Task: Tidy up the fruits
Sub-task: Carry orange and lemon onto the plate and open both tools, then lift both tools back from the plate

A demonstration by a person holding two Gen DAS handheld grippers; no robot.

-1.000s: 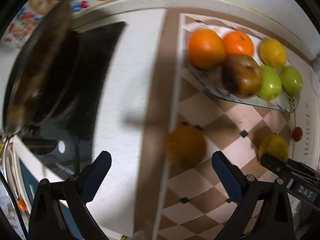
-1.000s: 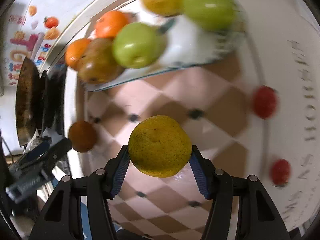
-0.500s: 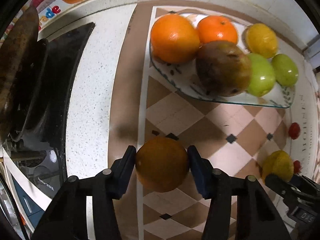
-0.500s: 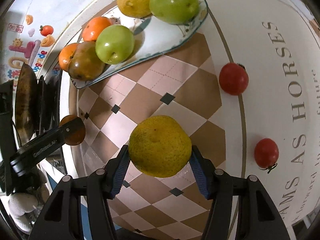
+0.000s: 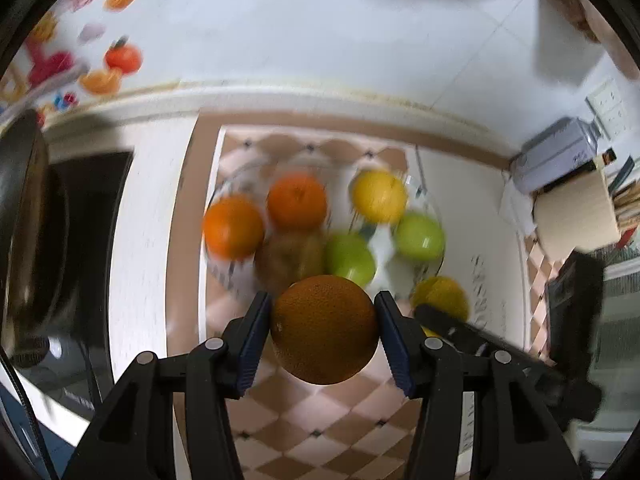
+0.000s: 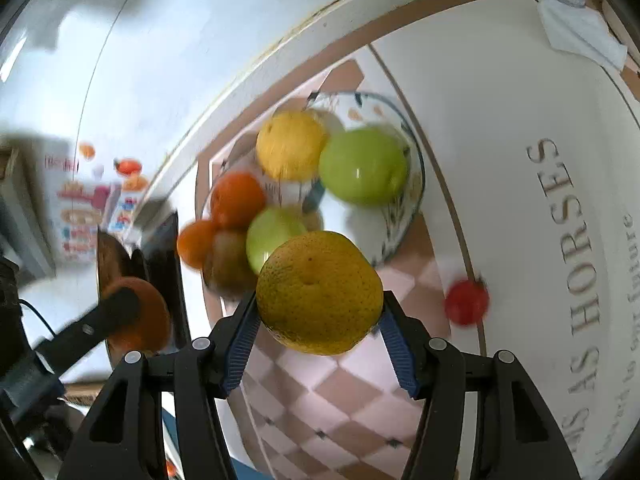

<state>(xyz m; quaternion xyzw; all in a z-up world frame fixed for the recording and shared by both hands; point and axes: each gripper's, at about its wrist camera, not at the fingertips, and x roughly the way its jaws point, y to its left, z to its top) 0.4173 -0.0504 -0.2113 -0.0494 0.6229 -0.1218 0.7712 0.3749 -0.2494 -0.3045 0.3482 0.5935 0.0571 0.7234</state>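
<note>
My left gripper is shut on a dark orange, held above the checkered mat in front of the glass fruit plate. My right gripper is shut on a yellow-green citrus, also raised near the plate. The plate holds two oranges, a brown fruit, two green apples and a yellow fruit. The right gripper's citrus shows in the left wrist view; the left gripper's orange shows in the right wrist view.
A red tomato lies on the mat right of the plate. A dark stove and pan stand at the left. A white wall rises behind the counter. Boxes and a bottle sit at the far right.
The left gripper closed on the dark orange and lifted it. Both grippers have risen and tilted toward the plate, each holding its fruit.
</note>
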